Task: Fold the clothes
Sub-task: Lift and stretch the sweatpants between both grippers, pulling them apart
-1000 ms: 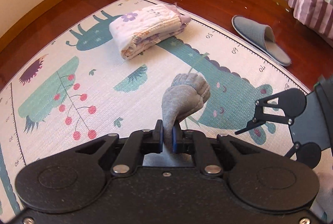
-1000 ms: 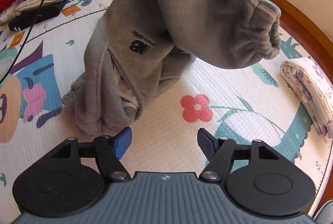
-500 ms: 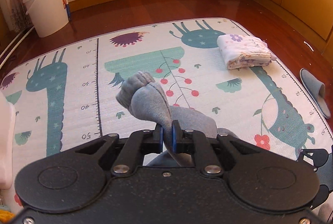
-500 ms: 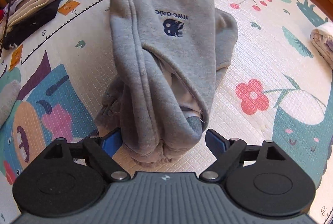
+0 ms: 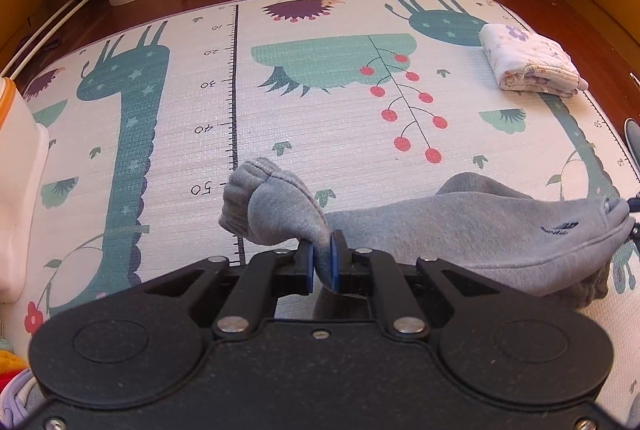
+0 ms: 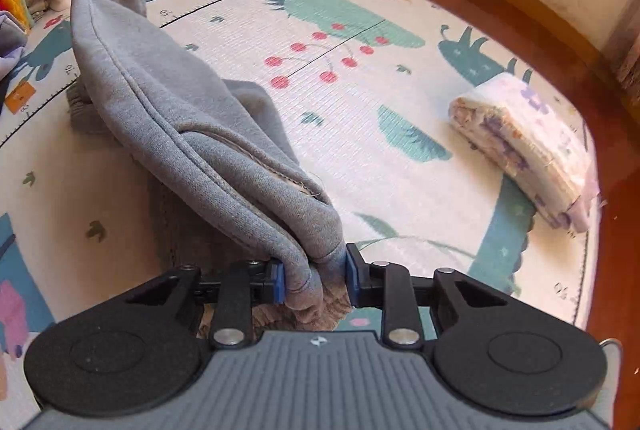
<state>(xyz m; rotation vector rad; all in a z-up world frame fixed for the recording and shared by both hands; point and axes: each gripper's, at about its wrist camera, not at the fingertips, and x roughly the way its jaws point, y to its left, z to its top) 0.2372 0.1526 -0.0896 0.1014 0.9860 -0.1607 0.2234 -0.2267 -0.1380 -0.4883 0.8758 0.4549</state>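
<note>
Your grey sweatpants point(image 5: 460, 230) are thick, soft fleece that sags under its own weight, so grip them at bunched hems and cuffs. They hang stretched over the play mat point(image 5: 320, 134) between your left hand-held gripper point(image 5: 322, 262), clamped on a cuff, and your right hand-held gripper point(image 6: 314, 280). Half a second ago the right one gaped open; now it pinches a bunched fold

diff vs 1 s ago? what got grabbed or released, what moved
The right gripper was open a second ago, and has now shut on one end of the grey sweatpants. The left gripper stayed clamped on the other end, so the pants went from hanging in a bunch to being stretched between the two, low over the play mat. The folded floral cloth has not moved.
</note>
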